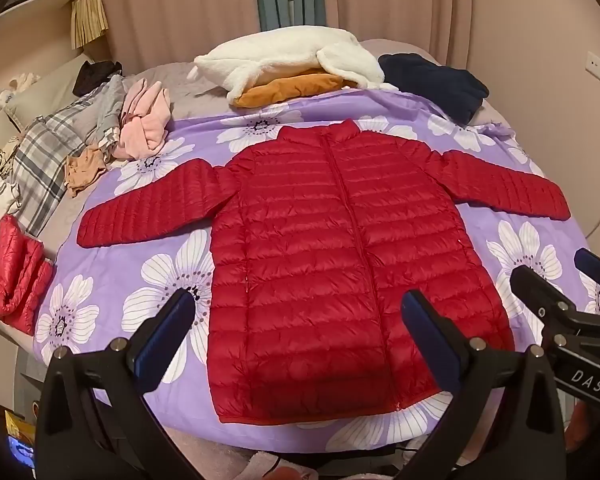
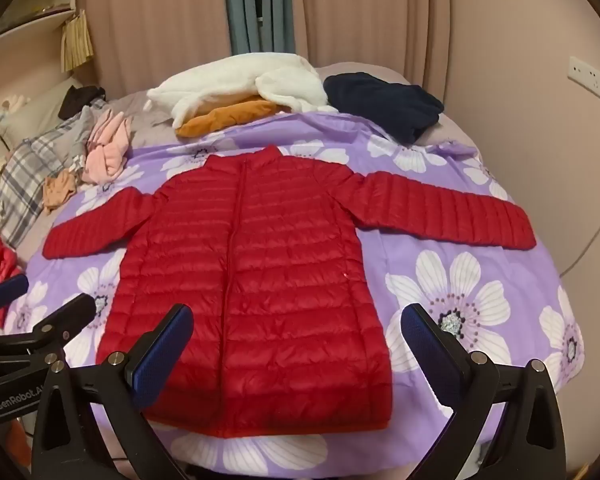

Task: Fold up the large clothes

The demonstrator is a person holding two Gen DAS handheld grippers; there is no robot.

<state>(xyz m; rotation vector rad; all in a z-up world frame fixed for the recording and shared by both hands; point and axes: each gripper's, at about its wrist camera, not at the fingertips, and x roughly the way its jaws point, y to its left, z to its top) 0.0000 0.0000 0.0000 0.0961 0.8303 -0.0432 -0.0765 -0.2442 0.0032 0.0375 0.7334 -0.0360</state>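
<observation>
A long red quilted puffer jacket [image 1: 332, 248] lies flat and zipped on a purple flowered sheet [image 1: 148, 248], collar far, both sleeves spread out to the sides. It also shows in the right wrist view [image 2: 260, 264]. My left gripper [image 1: 298, 320] is open and empty, hovering above the jacket's hem. My right gripper [image 2: 296, 334] is open and empty, above the hem's right part. Each gripper shows at the edge of the other's view: the right one [image 1: 560, 280] and the left one [image 2: 40, 300].
Beyond the collar lie a white fleece garment [image 1: 288, 60] over an orange one [image 1: 296, 86] and a dark navy one [image 1: 440, 84]. At left are pink clothes [image 1: 146, 124], a plaid blanket [image 1: 40, 160] and another red puffer [image 1: 16, 276]. Curtains hang behind the bed.
</observation>
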